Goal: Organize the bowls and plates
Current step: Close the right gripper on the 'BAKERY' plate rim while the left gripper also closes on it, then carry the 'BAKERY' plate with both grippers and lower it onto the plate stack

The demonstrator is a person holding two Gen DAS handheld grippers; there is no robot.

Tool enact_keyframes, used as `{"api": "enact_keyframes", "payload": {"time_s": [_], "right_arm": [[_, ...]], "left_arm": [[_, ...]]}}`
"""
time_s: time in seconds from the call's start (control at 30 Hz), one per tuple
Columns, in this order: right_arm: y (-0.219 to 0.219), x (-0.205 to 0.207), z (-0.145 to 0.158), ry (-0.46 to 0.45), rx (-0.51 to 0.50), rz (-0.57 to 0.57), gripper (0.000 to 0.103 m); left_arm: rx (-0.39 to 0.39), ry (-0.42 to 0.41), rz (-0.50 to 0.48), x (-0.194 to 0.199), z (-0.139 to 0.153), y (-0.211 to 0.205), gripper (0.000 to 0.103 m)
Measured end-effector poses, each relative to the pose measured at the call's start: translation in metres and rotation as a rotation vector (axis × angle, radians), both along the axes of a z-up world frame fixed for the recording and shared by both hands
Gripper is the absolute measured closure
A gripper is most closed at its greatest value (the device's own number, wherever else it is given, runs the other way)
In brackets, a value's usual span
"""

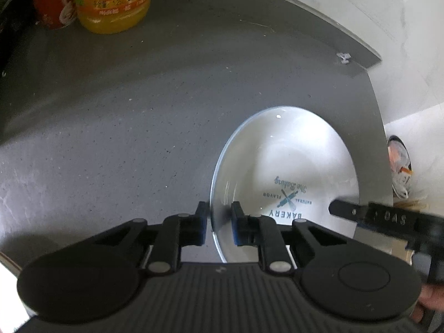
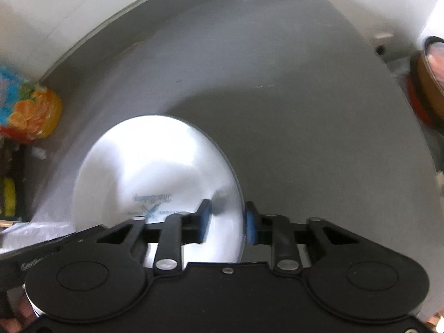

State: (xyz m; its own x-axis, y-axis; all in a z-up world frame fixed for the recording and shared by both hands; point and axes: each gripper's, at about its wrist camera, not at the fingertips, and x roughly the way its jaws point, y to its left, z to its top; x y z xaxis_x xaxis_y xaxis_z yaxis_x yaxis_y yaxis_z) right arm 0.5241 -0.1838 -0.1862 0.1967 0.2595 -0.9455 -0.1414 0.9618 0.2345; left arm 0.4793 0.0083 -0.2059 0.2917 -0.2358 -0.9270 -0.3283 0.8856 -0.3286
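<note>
A white bowl [image 1: 288,166] with blue "BAKERY" print inside sits on the grey counter [image 1: 125,138]. My left gripper [image 1: 219,220] straddles the bowl's left rim, one pad outside and one inside, close to the rim. In the right wrist view the same bowl [image 2: 155,166] shows, and my right gripper [image 2: 227,220] straddles its right rim the same way. A small gap shows between pads and rim on both sides. The right gripper's finger also shows at the right of the left wrist view [image 1: 369,213].
An orange juice bottle [image 1: 113,0] and a red can [image 1: 52,0] stand at the counter's far left corner. The counter ends at a white wall [image 1: 360,14] behind and at its right edge [image 1: 383,138]. A bin with rubbish [image 1: 399,166] lies beyond that edge.
</note>
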Motion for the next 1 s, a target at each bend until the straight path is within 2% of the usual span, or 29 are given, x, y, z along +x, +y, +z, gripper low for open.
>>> {"api": "enact_keyframes", "payload": {"time_s": [0.13, 0.3, 0.43, 1.0], "right_arm": [[-0.005, -0.004, 0.002, -0.012, 0.022, -0.022, 0.085], [-0.004, -0.016, 0.016, -0.106, 0.013, 0.019, 0.089], [-0.002, -0.019, 0.028, -0.148, 0.025, 0.014, 0.092], [0.005, -0.048, 0.080, -0.247, 0.100, 0.052, 0.094]], "left_arm": [[0.009, 0.007, 0.004, 0.000, 0.002, -0.002, 0.089], [0.032, -0.013, -0.028, -0.001, 0.004, -0.005, 0.089], [0.017, -0.034, -0.034, -0.004, 0.009, -0.001, 0.089], [0.052, -0.146, 0.032, -0.024, 0.048, 0.032, 0.089]]}}
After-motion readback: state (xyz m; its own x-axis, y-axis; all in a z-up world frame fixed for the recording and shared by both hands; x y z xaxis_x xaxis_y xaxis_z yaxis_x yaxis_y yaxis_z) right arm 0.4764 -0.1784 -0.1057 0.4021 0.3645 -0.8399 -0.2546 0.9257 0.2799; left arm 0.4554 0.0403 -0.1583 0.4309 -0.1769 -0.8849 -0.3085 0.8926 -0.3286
